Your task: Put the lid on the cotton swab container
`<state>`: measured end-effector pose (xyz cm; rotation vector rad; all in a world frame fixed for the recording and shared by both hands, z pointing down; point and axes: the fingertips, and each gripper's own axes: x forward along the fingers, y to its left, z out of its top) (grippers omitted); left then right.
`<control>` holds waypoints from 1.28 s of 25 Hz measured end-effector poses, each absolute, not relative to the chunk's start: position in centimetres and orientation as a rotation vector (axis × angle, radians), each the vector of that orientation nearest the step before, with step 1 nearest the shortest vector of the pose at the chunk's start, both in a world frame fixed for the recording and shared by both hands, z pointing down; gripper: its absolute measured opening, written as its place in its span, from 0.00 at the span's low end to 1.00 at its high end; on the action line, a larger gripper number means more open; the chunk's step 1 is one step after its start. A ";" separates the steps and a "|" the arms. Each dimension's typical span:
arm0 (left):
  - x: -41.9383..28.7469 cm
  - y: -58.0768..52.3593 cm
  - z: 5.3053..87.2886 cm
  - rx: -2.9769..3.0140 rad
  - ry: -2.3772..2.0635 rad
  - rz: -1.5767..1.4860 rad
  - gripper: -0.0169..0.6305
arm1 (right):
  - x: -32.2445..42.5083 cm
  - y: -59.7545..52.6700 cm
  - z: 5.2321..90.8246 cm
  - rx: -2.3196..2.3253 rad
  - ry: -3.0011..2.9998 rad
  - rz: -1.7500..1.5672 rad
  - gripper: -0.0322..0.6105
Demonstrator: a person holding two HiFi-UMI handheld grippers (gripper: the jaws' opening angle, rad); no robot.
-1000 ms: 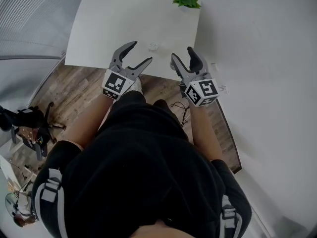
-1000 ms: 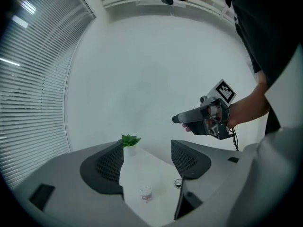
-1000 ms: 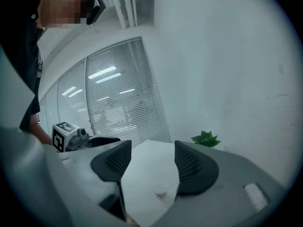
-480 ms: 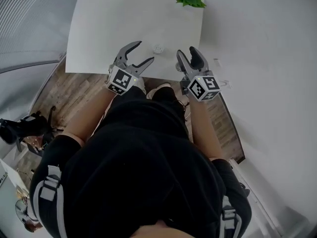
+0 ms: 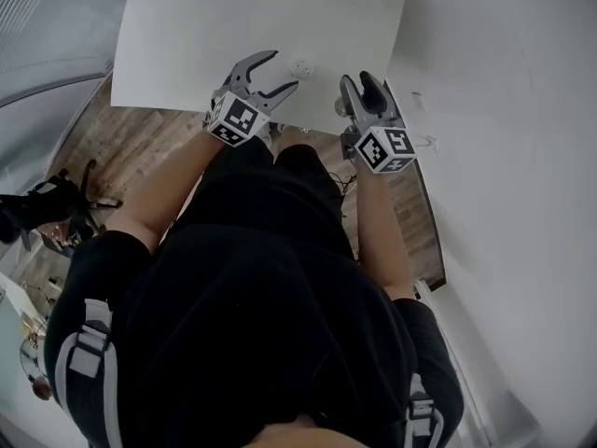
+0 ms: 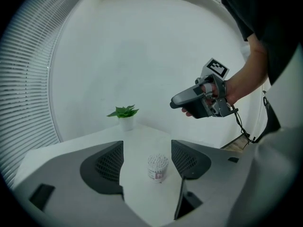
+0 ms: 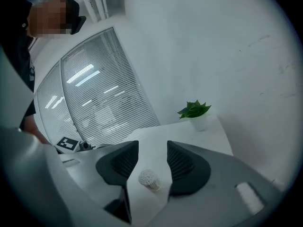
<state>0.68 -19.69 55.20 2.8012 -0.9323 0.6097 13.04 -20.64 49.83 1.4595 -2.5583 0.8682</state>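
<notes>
Office-like room, white table (image 5: 187, 45), slatted blinds (image 7: 109, 103) on glass, potted plant (image 6: 125, 117), wood floor (image 5: 140, 147)

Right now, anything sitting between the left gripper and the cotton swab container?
Nothing visible does. In the left gripper view, the cotton swab container stands alone on the bare white table, straight ahead of the open left gripper. The potted plant sits well behind it, near the table's far edge, out of the path.

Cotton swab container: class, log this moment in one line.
cotton swab container: upright, uncapped | lid: not visible | left gripper: open, empty | right gripper: jaws just closing, empty
</notes>
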 end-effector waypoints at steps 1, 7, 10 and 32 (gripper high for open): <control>0.8 -19.8 56.1 2.790 -0.925 0.626 0.50 | 13.2 -20.8 50.4 1.458 -2.551 0.877 0.34; 1.5 -19.6 60.5 2.735 -0.889 0.679 0.50 | 13.6 -21.3 53.5 1.450 -2.518 0.932 0.34; 1.8 -19.3 61.9 2.722 -0.872 0.677 0.50 | 13.5 -21.6 54.5 1.451 -2.516 0.959 0.34; 5.0 -20.0 67.1 2.653 -0.834 0.691 0.50 | 13.6 -22.8 59.9 1.473 -2.523 1.243 0.34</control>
